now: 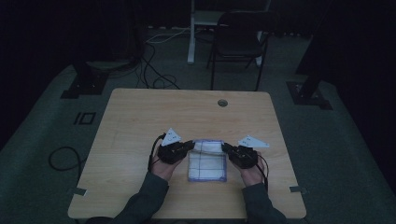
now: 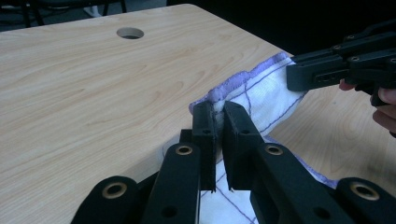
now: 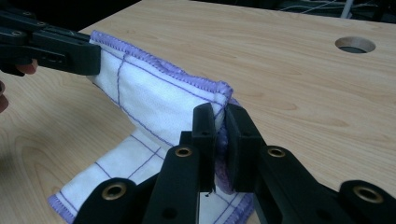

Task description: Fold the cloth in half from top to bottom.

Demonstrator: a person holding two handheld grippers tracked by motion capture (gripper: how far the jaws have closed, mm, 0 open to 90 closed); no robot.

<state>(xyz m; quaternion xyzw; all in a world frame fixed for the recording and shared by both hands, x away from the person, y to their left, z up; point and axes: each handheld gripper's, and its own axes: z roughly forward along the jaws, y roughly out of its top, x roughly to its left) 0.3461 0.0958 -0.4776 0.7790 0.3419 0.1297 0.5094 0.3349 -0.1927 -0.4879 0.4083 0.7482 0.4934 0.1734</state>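
Lab or recording studio, not a home. Dim room with black-curtained walls, grey carpet floor [image 1: 42,140], loose cables [image 1: 154,70] running across it, dark stand bases [image 1: 86,84] at both sides. Bare wooden desk [image 1: 140,116] with a cable grommet hole [image 1: 222,102], folding chair [image 1: 238,42] behind.

My high view is very dark. I can only just see the table [image 1: 140,116], and the room behind is almost black. My two gripper views are much brighter, with soft, even light. The nearest black parts look a bit blurry.
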